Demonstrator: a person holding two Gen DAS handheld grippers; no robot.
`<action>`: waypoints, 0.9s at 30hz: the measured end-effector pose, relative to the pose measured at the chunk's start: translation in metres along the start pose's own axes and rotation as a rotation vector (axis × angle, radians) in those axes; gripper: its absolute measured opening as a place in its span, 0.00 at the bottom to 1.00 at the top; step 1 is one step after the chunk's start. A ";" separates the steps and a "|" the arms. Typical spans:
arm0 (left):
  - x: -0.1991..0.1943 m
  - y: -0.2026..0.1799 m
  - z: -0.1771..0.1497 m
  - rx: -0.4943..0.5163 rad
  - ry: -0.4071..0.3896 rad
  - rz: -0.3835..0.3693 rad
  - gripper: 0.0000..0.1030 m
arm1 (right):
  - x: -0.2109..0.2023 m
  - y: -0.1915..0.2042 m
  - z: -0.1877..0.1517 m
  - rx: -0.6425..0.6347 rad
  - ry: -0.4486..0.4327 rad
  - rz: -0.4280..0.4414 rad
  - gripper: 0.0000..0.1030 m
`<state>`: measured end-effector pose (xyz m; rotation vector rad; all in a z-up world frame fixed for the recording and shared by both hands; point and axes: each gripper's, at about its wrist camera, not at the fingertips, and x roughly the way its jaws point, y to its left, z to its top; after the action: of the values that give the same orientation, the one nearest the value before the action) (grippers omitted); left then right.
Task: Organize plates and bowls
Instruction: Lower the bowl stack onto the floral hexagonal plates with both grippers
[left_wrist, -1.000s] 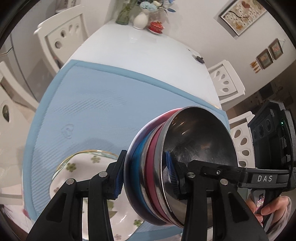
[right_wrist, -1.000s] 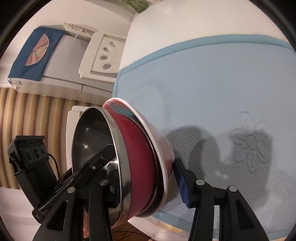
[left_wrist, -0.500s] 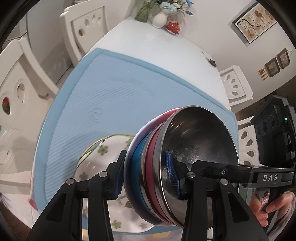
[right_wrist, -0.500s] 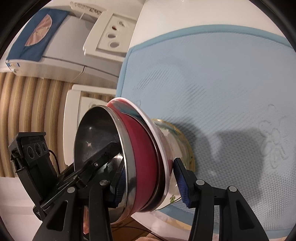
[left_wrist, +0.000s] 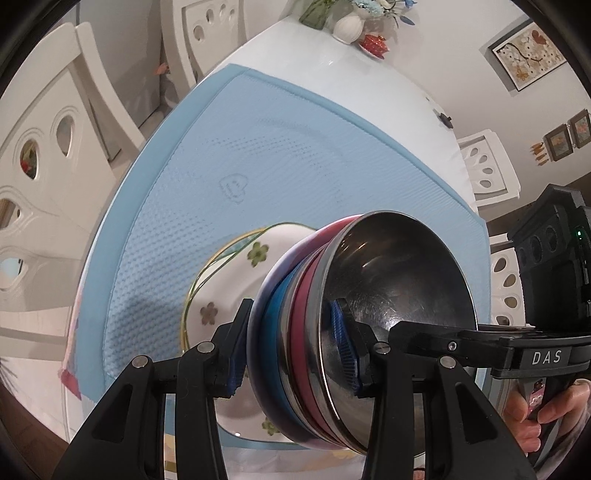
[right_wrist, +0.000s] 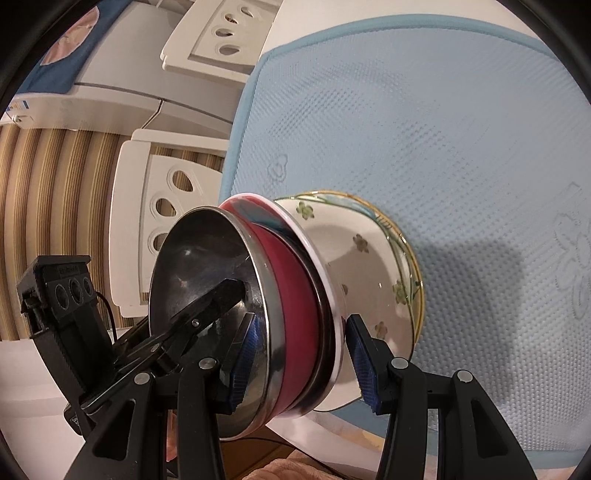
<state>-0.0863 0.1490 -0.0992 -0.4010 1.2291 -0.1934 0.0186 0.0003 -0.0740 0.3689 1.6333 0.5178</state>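
Both my grippers clamp one nested stack of bowls from opposite sides, carried tilted above the blue mat. My left gripper stands partly open, its ribbed blue pads pressing the outer rim and the inside of the shiny steel bowl. My right gripper grips likewise, one pad inside the steel, one against the white outer rim. Beneath the scratched metal bowl sit smooth red, blue and dark rims. Just behind the stack lies a white flowered plate with a thin gold edge, resting on the dimpled, woven-looking mat near its front border.
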 end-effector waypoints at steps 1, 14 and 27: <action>0.001 0.001 -0.001 0.000 0.003 0.000 0.38 | 0.002 0.000 0.000 0.001 0.003 -0.001 0.47; 0.020 0.008 -0.004 0.023 0.044 -0.012 0.38 | 0.022 0.001 -0.004 0.014 0.012 -0.042 0.47; 0.027 0.005 0.000 0.115 0.067 -0.039 0.38 | 0.022 0.000 -0.002 0.074 -0.045 -0.060 0.47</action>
<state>-0.0782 0.1445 -0.1247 -0.3204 1.2696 -0.3117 0.0136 0.0115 -0.0920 0.3822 1.6183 0.4018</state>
